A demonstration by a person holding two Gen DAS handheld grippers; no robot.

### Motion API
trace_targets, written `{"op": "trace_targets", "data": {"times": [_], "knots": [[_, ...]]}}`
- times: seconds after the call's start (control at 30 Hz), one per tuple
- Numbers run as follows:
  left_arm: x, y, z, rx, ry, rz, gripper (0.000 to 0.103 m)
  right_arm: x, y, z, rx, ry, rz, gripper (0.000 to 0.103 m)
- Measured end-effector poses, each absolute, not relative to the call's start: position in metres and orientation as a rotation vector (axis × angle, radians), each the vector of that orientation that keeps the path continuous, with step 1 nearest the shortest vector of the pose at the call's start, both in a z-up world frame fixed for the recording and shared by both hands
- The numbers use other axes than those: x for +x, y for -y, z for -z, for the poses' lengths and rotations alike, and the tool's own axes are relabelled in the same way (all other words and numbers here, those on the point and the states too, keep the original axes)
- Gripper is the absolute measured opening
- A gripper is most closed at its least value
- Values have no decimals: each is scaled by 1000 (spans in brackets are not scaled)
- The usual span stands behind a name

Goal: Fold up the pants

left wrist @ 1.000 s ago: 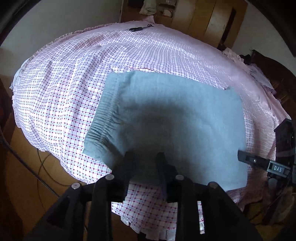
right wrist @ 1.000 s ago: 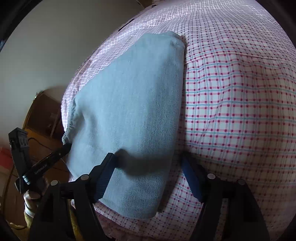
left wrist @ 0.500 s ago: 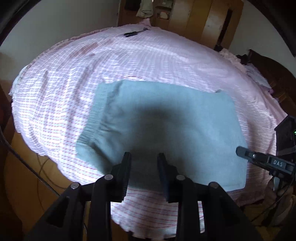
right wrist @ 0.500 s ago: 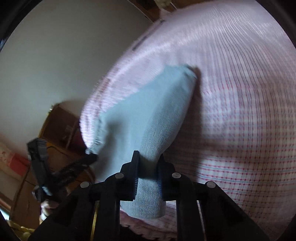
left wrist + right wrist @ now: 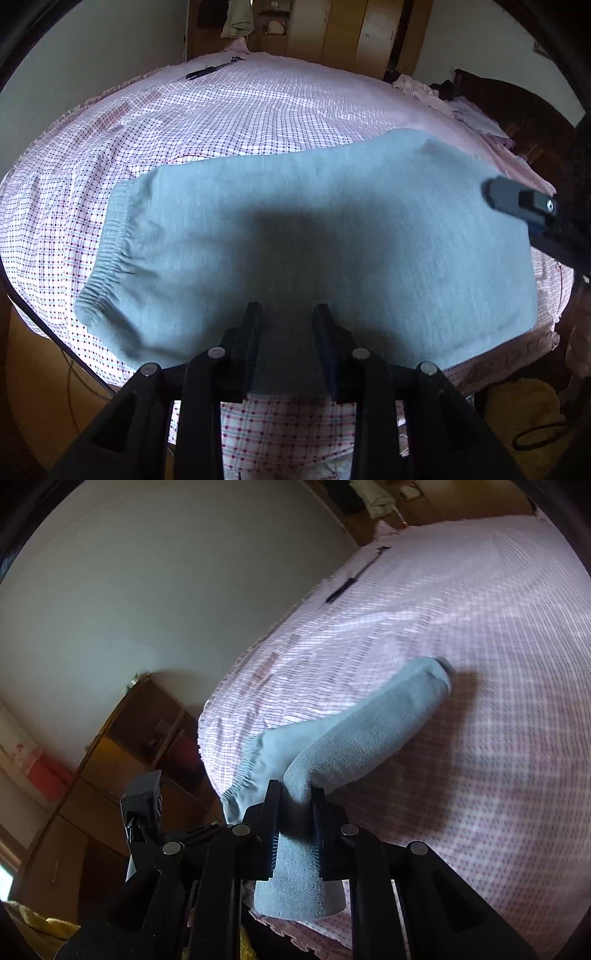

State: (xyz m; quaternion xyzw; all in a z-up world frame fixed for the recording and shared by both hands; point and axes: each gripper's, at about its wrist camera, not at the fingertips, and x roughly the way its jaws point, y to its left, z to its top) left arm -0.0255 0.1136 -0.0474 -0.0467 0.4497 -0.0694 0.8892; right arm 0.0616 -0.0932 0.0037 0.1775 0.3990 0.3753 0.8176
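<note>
1. My left gripper [image 5: 288,314] holds the near edge of the grey pants [image 5: 314,236]; the cloth runs between its two fingers, which stand a little apart and clamp the hem.
2. The left wrist view shows the pants spread wide across the checked bedsheet [image 5: 229,110], elastic waistband [image 5: 110,254] at the left, the right end lifted off the sheet.
3. Only this view shows the flat outline of the garment and the dark wooden headboard [image 5: 517,110] at the far right.
4. My right gripper [image 5: 293,794] has just been closing; its jaws are now pressed together on a bunched fold of the pants [image 5: 365,734], with cloth hanging out below the fingers.
5. The right wrist view shows what the left cannot: the gripped end is raised clear of the bedsheet [image 5: 461,646] and forms a rolled tube, casting a shadow on the sheet behind it.
6. This view also shows the waistband [image 5: 247,771] draping at the bed edge, the left gripper body [image 5: 142,805] beyond it, and a wooden cabinet [image 5: 122,746] against the wall.
7. Both views show a thin dark object [image 5: 210,70] lying at the far end of the bed; I cannot tell what it is.
</note>
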Motion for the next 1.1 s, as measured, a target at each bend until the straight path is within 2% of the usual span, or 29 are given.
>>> {"op": "trace_targets", "data": {"times": [0.6,1.1], "knots": [[-25,-202,36,-217,-911,-27,30,71,17,-39,251,-803,-978,8],[-8,-252,42,-267,-918,-115,30,94,-75,-17,275,-924,-1082,8]]}}
